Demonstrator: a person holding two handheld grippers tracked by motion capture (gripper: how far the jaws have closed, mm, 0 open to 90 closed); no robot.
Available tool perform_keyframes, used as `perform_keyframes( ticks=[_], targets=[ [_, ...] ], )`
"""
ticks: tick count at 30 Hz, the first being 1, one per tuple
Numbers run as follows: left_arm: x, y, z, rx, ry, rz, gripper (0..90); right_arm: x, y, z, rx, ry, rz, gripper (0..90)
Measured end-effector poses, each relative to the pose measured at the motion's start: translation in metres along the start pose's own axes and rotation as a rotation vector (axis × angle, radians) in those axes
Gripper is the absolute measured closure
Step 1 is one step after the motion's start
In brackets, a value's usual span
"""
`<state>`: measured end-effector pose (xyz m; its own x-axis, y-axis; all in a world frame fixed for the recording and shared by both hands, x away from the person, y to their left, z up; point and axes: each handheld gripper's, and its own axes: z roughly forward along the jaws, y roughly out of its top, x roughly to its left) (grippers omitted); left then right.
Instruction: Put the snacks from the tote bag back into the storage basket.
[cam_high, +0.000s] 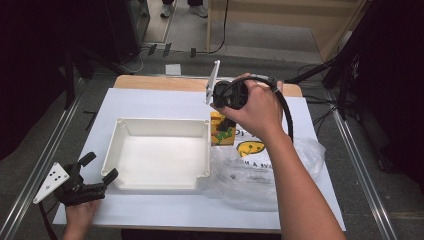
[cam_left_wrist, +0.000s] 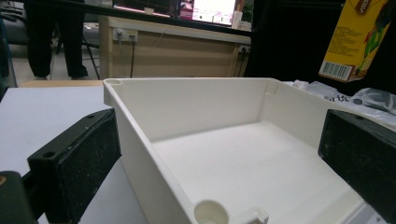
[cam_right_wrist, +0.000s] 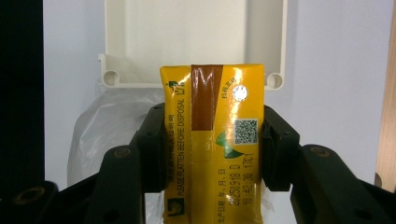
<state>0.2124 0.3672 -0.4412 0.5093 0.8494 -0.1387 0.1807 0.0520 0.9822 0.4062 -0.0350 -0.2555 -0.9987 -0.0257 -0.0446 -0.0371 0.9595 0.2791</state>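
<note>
I am looking down on a tabletop (cam_high: 150, 100) covered by a white sheet. The biggest thing on it is a white plastic tray (cam_high: 120, 140), shallow and rectangular, sitting left of centre with nothing inside it. Just to its right, touching its right wall, lies a crumpled clear plastic bag (cam_high: 260, 175) printed with a yellow smiley face.

My right hand-held gripper (cam_right_wrist: 212, 144) hangs above the bag, near the tray's far right corner, pointing down. Its jaws are clamped on the two narrow sides of a yellow juice carton (cam_right_wrist: 212, 140), which is lifted clear of the bag; the left gripper view catches the carton (cam_left_wrist: 355, 39) hanging in the air, tilted, beyond the tray's far wall.

My left hand-held gripper (cam_high: 95, 170) rests low at the near left corner of the tray, jaws spread wide and holding nothing, one jaw on either side of that corner without gripping it.

As I judge it, the work is about halfway: the carton is out of the bag and firmly held, but not yet over the tray. What remains is to carry it left, lower it inside and let go.
</note>
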Motion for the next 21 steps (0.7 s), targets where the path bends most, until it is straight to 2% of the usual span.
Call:
perform_keyframes(
  ticks=[21],
  targets=[
    [0.001, 0.000, 0.000, -0.007, 0.000, -0.010, 0.0, -0.001, 0.026, 0.005, -0.013, 0.009, -0.020, 53.9]
  ],
)
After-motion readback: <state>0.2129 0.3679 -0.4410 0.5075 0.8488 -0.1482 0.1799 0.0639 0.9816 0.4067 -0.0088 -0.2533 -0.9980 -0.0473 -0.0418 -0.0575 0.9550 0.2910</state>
